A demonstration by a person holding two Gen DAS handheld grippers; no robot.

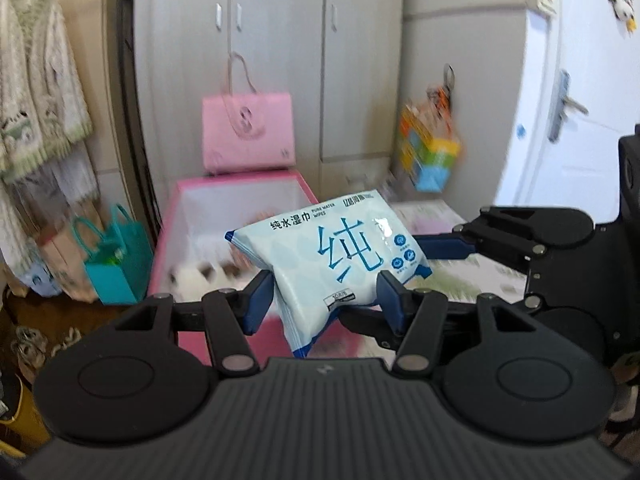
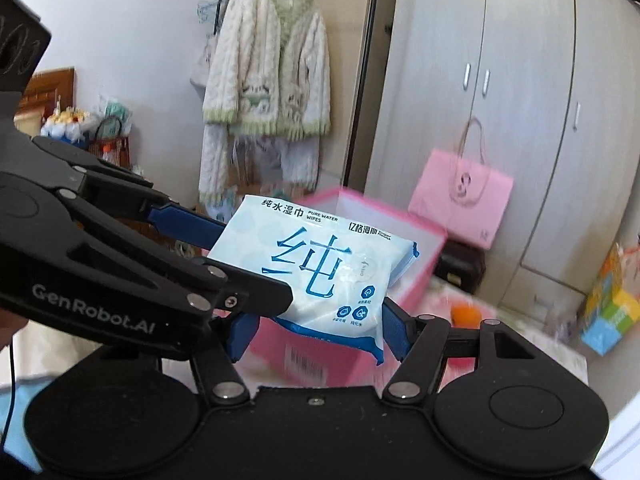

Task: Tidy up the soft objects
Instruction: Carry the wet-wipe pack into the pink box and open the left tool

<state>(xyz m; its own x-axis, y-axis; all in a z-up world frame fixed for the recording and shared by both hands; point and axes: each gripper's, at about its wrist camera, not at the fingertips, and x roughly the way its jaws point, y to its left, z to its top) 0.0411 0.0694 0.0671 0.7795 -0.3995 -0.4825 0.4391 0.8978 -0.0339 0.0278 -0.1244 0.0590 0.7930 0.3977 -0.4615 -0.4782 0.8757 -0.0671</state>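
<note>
The pack of wet wipes (image 1: 332, 256) was held in the air, near and above the open pink box (image 1: 188, 216). Both claws were clenched on it. The left gripper (image 1: 326, 296) pinched the pack's near end between its blue pads (image 1: 260, 296). The right gripper (image 2: 316, 328) clamped the other end across the pack's width.

The pack appeared soft and moderately light. Its film wrapper looked smooth and likely slippery, and the body sagged between the two grips. A hold across the full thickness near each sealed end, clear of the peel-off flap (image 2: 362, 270), was judged safest. Too hard a squeeze could deform the contents.

Beyond the box, a pink bag (image 1: 248, 128) leaned against the grey wardrobe (image 1: 280, 40). A teal bag (image 1: 116, 264) stood to the left. A knitted cardigan (image 2: 268, 72) hung on a rail farther left.
</note>
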